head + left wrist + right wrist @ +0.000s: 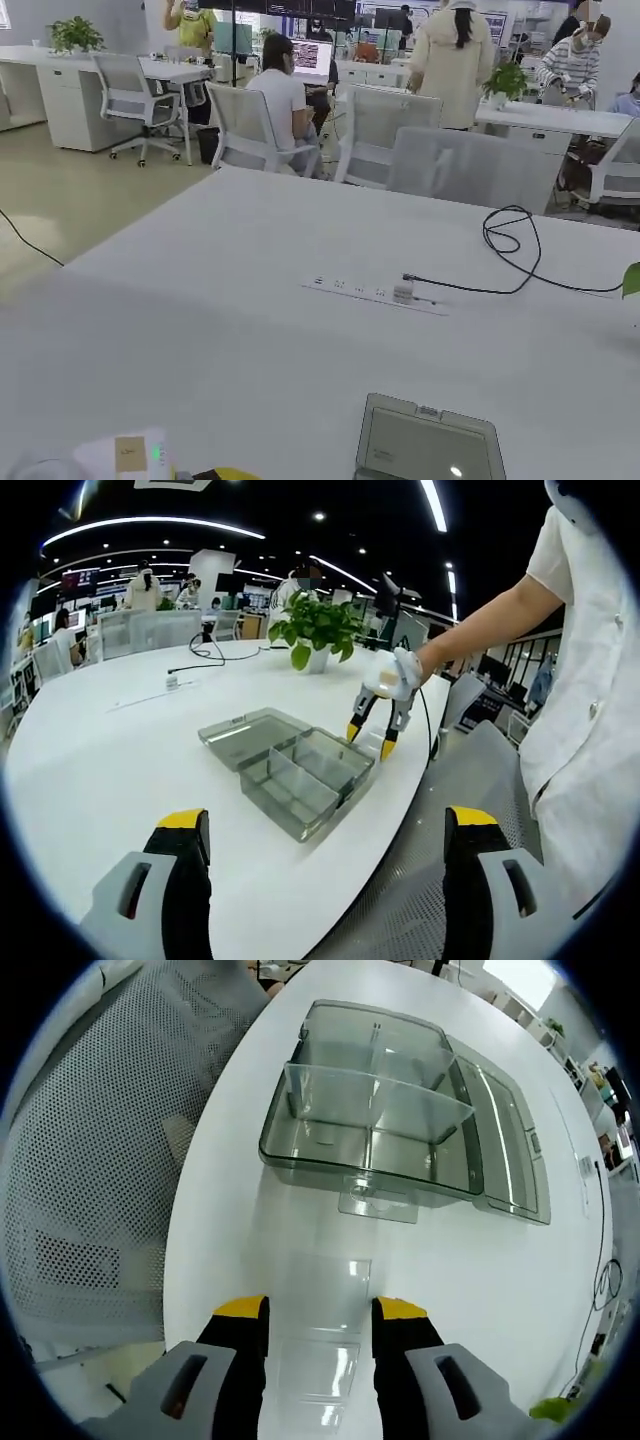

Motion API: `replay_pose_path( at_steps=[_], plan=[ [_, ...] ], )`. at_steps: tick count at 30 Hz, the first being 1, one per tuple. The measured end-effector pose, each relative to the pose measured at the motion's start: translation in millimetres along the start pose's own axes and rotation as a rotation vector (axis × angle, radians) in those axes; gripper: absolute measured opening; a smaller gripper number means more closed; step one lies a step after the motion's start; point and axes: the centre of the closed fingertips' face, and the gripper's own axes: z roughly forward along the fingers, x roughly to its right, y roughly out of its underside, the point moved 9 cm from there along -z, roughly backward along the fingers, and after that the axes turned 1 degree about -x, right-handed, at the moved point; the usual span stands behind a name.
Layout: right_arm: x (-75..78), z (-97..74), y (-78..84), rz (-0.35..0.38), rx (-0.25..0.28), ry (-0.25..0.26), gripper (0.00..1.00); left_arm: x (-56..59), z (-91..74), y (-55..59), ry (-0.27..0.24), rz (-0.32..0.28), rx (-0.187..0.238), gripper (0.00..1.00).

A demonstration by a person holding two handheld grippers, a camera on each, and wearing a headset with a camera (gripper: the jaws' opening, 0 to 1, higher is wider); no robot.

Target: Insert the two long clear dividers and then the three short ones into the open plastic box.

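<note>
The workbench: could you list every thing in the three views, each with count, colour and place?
table: 1, white.
plastic box: 1, clear, open, near the table's edge.
lid: 1, clear, open beside the box.
standing divider: at least 1, clear, upright inside the box.
loose dividers: several, clear, flat on the table beside the box; count unclear.
plant: 1, green in a white pot, beyond the box.
cable: 1, black, far across the table.
chair: 1, grey mesh, at the table's edge.
people: several, at desks behind.
left gripper: 1, grey with yellow tips, fingers wide apart, facing the box.
right gripper: 1, same colours, fingers apart, above the loose dividers.
</note>
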Motion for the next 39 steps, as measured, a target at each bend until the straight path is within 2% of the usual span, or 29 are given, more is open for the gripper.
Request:
replay_pose_path(
  at_steps=[3,12,16,22,27,32,36,39],
  plan=[
    [0.6,-0.3,-0.7,0.001,0.003,0.003,0.33,-0.7,0.5,-0.1,0.001,0.002,0.001,1.0],
    [0.3,-1.2,-0.9,0.006,0.001,0.005,0.33,-0.9,1.4,4.4,0.009,0.006,-0.016,1.0],
    [-0.7,-2.1,0.5,0.031,0.005,0.014,0.33,-0.4,1.4,4.2,0.012,0.006,-0.016,1.0],
    [-5.1,-13.4,0.6,0.057,0.034,0.039,0.33,-1.8,0.3,0.9,0.016,0.01,-0.014,0.99],
    [-9.1,-29.3,1.3,0.091,0.061,0.075,0.33,-2.6,0.0,-7.6,0.026,0.011,0.001,0.99],
    [-14.8,-55.2,-3.8,0.107,0.095,0.131,0.33,-2.7,-0.2,-18.8,0.034,0.01,0.018,0.97],
    [-19.1,-76.1,-11.0,0.113,0.116,0.18,0.33,-1.5,0.9,-32.0,0.041,-0.027,0.053,0.95],
    [-25.1,-95.6,-22.1,0.113,0.139,0.222,0.33,3.8,3.0,-46.5,0.059,-0.073,0.103,0.94]
  ],
)
